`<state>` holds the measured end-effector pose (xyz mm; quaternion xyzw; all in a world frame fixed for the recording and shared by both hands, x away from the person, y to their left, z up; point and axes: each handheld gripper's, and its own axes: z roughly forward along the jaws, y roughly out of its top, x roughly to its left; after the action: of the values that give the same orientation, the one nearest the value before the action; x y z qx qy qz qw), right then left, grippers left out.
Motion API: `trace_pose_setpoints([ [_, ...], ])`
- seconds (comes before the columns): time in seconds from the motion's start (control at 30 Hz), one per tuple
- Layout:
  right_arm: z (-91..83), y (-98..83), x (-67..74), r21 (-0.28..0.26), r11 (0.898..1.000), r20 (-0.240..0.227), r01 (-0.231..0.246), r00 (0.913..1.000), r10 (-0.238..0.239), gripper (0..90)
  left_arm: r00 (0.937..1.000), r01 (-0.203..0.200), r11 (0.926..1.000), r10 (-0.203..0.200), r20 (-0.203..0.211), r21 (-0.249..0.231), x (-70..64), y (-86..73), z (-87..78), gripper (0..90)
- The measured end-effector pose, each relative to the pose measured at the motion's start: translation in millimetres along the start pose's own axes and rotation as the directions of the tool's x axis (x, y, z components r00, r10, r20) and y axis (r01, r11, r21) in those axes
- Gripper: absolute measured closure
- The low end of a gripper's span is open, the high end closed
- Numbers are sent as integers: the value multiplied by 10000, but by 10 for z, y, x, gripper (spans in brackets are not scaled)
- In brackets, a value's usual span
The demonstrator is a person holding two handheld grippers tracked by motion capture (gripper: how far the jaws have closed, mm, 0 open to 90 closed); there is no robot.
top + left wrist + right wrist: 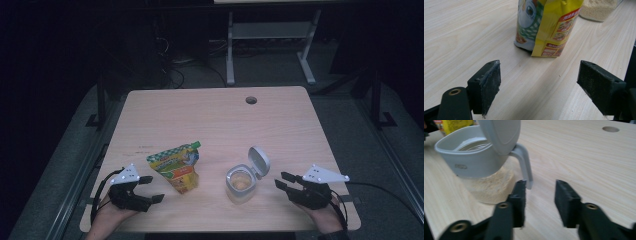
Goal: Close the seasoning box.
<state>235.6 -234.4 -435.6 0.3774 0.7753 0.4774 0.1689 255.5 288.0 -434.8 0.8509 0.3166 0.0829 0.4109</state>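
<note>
A yellow and green food pouch (177, 167) stands upright on the wooden table (210, 120), left of centre near the front. My left gripper (152, 189) sits open just left of it, jaws pointing at the pouch (546, 25) with nothing between them (539, 82). A clear jar (241, 184) with a grey rim and its flip lid (259, 160) standing open holds pale grains. My right gripper (282, 181) is open to the jar's right, a short gap away. In the right gripper view the jar (477, 160) is just ahead-left of the open jaws (540, 195).
A round cable hole (251, 100) is in the table's far side. Beyond the table stand the legs of another desk (270, 45) and cables on the dark floor. Bare tabletop lies behind the pouch and jar.
</note>
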Motion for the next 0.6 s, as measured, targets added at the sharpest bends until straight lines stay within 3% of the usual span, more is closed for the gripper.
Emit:
trace_pose_setpoints([
  [0.17, 40, 66, -49, -118, 9999, 64, -114, 9999, 114, 897, 9999, 139, 9999, -139, -1, -78, 19, -28, 11, 181],
  [0.6, 105, 351, 49, -942, 9955, -774, 87, 9969, -161, 899, 9998, 129, 9999, -129, 118, 29, 30, -46, 49, 171],
])
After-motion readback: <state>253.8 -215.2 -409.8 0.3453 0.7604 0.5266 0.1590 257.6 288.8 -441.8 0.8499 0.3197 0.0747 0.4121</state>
